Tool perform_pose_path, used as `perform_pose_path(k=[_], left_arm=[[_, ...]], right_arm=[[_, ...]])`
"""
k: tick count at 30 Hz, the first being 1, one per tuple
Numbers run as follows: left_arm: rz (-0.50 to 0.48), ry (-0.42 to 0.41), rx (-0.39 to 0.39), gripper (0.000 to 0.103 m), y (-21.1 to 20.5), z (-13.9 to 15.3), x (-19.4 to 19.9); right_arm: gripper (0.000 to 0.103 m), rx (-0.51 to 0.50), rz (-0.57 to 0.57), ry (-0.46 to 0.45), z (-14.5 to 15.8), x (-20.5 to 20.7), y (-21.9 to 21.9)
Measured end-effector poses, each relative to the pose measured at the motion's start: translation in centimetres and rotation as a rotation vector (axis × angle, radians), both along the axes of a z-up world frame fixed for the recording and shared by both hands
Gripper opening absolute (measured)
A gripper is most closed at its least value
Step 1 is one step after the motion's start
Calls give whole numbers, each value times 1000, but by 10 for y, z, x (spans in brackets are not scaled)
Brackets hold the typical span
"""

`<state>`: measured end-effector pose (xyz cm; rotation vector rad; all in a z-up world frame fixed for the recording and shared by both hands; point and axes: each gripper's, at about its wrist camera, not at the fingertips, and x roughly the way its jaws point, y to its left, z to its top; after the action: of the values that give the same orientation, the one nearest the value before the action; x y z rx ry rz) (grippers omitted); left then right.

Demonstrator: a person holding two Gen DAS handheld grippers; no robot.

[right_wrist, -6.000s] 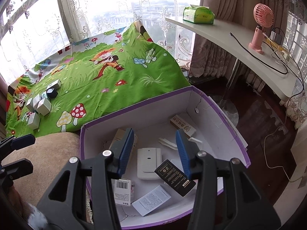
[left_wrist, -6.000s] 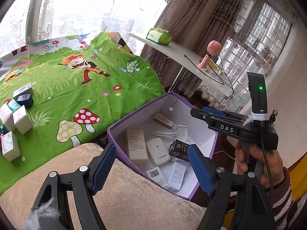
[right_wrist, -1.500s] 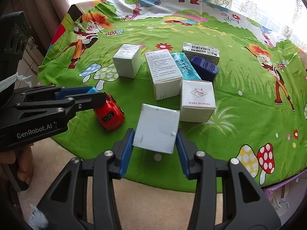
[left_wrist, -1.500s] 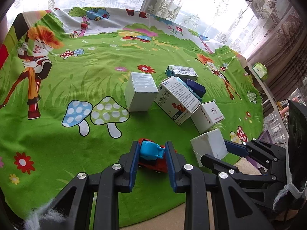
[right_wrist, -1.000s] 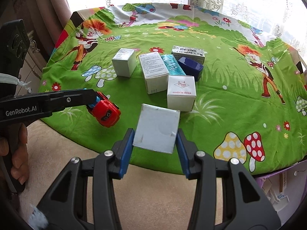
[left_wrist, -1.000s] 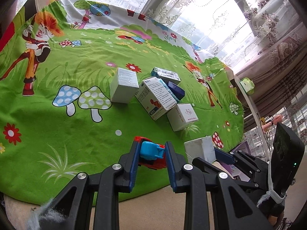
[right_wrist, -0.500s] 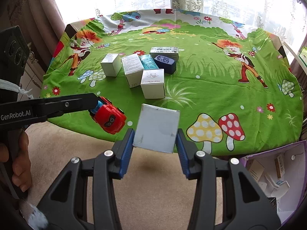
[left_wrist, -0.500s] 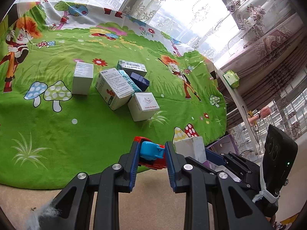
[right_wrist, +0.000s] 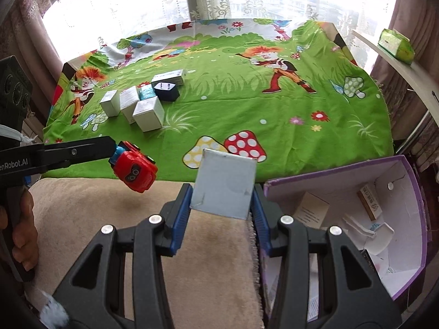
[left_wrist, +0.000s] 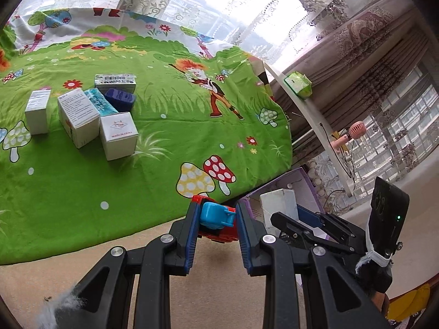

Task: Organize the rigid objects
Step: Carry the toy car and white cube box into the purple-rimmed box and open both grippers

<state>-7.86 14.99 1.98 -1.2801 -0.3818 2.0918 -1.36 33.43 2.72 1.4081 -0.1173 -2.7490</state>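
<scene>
Left wrist view: the left tongs grip a red-and-blue toy car over a beige cushion, by the edge of a green cartoon blanket carrying small boxes. Lace curtains cover the windows.

Right wrist view: the right tongs clamp a white box beside the purple-edged cardboard box, which holds packets. A white shelf carries a green tissue pack.
</scene>
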Motion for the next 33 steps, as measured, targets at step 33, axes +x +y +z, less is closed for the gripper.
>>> perform_pose_path(k=[33], left_arm=[[-328, -84, -42, 43, 142, -17, 46]], right_arm=[[62, 62, -319, -16, -10, 45, 130]])
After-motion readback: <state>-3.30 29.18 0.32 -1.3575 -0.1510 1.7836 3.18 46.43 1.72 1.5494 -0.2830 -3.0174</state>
